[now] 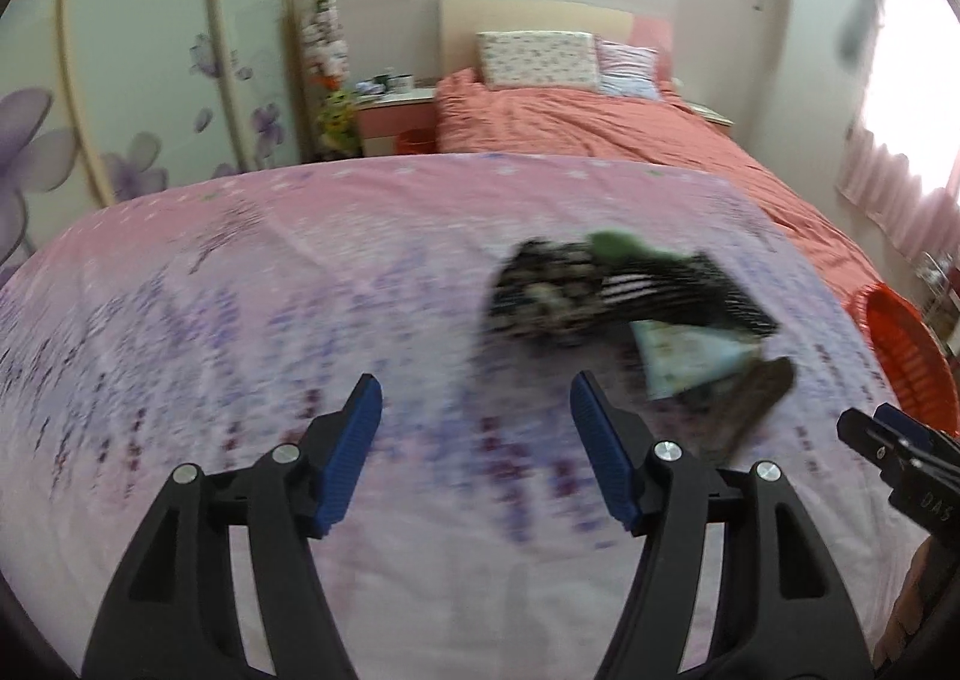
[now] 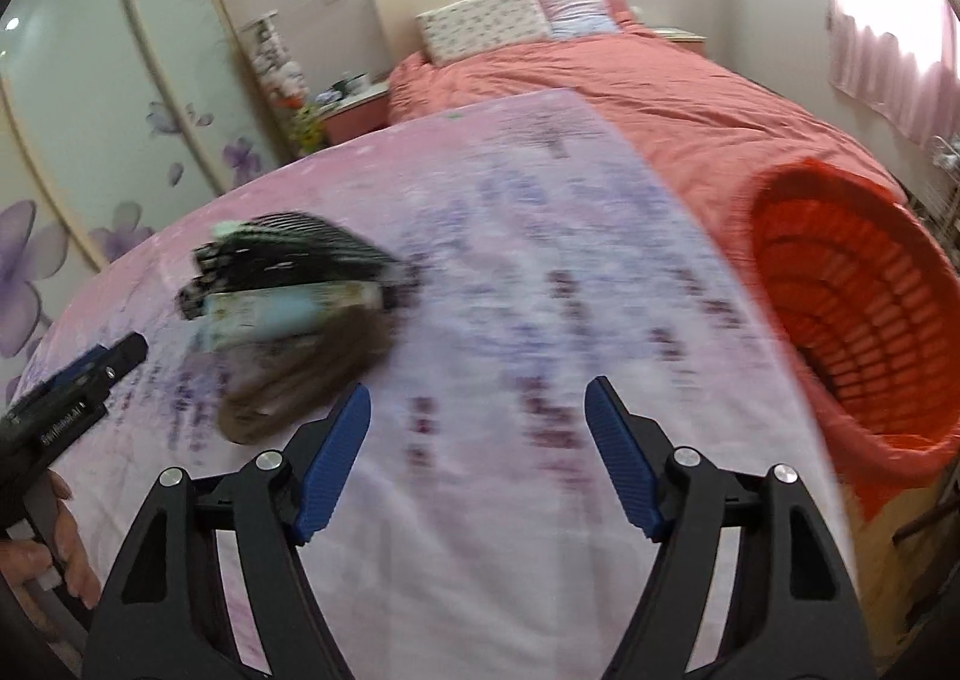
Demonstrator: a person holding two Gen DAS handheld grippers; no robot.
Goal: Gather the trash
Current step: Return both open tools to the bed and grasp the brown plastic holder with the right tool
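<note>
Trash pile (image 1: 630, 308) looked light, crumpled, soft; pinch loose wrapper edge. Left gripper (image 1: 477, 410), right gripper (image 2: 477, 422) both gaped wide, empty.

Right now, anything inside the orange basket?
In the right wrist view the orange basket lies tipped, its mouth facing the camera. The ribbed inner wall shows bare, no trash visible. The lowest part behind the near rim is hidden, and the frame is blurred.
</note>
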